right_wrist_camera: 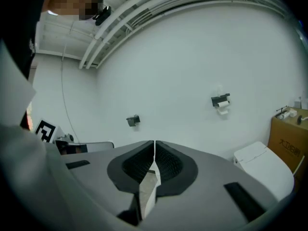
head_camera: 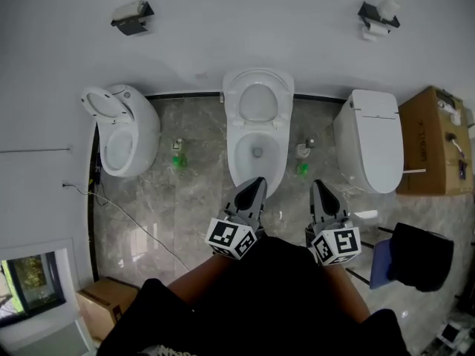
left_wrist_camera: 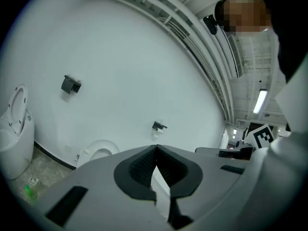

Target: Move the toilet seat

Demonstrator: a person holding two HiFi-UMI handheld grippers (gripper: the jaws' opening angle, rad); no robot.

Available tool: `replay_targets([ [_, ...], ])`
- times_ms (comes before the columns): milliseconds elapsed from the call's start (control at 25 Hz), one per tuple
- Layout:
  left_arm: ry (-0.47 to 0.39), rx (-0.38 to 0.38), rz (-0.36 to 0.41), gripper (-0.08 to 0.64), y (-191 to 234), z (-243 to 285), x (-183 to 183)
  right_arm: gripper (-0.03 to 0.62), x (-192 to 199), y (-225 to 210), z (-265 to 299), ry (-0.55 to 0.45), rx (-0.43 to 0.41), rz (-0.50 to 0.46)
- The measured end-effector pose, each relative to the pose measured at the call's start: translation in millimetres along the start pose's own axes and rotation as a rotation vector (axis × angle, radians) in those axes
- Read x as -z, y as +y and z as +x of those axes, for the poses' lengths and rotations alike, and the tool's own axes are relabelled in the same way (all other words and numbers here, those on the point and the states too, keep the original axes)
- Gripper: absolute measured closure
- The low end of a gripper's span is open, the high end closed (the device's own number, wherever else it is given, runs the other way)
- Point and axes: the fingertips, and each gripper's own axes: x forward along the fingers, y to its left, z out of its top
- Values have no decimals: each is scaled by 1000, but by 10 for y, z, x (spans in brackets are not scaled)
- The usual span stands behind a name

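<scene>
- Looking down in the head view, three toilets stand in a row against a white wall (head_camera: 237,28) on a grey marbled floor (head_camera: 193,199).
- The toilet seat (head_camera: 257,101) belongs to the middle toilet (head_camera: 256,154); it stands raised, leaning back at the wall behind the open bowl.
- The left toilet (head_camera: 130,136) also has its lid up, and the right toilet (head_camera: 369,139) is closed, with a cardboard box (head_camera: 434,139) just beside it.
- A paper holder (head_camera: 132,17) hangs on the wall above the left toilet, and a second paper holder (head_camera: 377,15) hangs above the right one.
- The left tool (head_camera: 259,182) points at the front of the middle bowl, and the right tool (head_camera: 318,185) is beside it, aimed between the middle and right toilets. Both are clear of the seat.
- The left gripper view shows that tool's dark pads pressed together at the tips with nothing pinched. Beyond them are the wall, the raised seat low at the left and the left toilet at the picture's edge.
- The right gripper view shows that tool's pads likewise pressed together and empty. Past them lie the wall with both holders, the closed toilet and the box at the right.
</scene>
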Motion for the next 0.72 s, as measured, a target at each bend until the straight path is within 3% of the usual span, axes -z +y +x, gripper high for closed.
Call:
replay_targets([
  [120,0,-11,51,545,-431,-222,150,558,69,164,-428,-27,-64,-62],
  [280,37,-31,124,545,-872,-581,452,560,270,387,-908,-76,-129,-62],
  [520,40,-67,103,546,-1190,-1129,590,560,540,621,-1479,-48,-113,-27],
  [720,32,-37,137,545,-1464,-1318,629,560,595,745,-1790,-29,-127,-70],
])
